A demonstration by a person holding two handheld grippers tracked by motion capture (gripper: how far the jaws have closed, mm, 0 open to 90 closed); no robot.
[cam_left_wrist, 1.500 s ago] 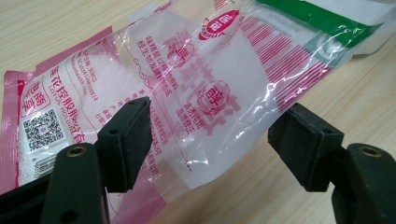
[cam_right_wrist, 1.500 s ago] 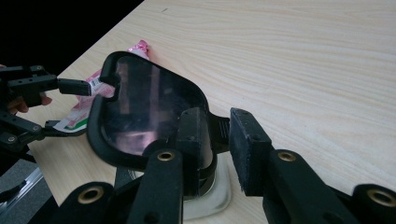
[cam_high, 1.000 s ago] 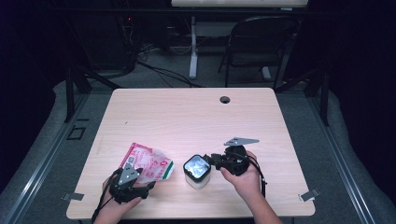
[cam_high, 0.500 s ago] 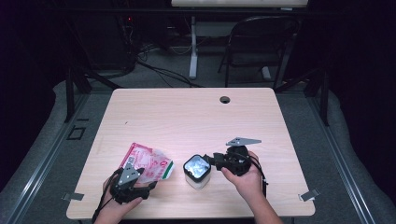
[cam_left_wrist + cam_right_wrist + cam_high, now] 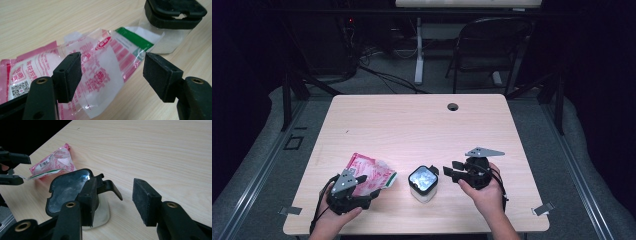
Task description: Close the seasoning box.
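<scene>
High view: the left tongs point(image 5: 362, 192) sit at the near left of the tabletop point(image 5: 412, 125), their tips over the near end of a crumpled pink-and-white packet point(image 5: 371, 173). The right tongs point(image 5: 451, 171) point leftward at a small clear container with a black lid point(image 5: 423, 183), which stands just beyond their tips, between the two tongs. Each of the tongs is carried by a hand entering from the near edge.

Left gripper view: the left tongs point(image 5: 112, 72) are released, jaws spread wide, with the packet point(image 5: 95, 70) lying flat on the tabletop point(image 5: 50, 20) under and between them; neither pad presses on it. Its torn, green-edged end points away from the tongs toward the container point(image 5: 172, 15), just past the packet.

Right gripper view: the right tongs point(image 5: 115, 200) have just been opening and now stand released, nothing gripped. The container point(image 5: 70, 190) is beside the left jaw, its lid tab point(image 5: 110, 187) reaching into the gap between the jaws. The packet point(image 5: 53, 163) lies farther off, with the left tongs point(image 5: 12, 168) at its end.
</scene>
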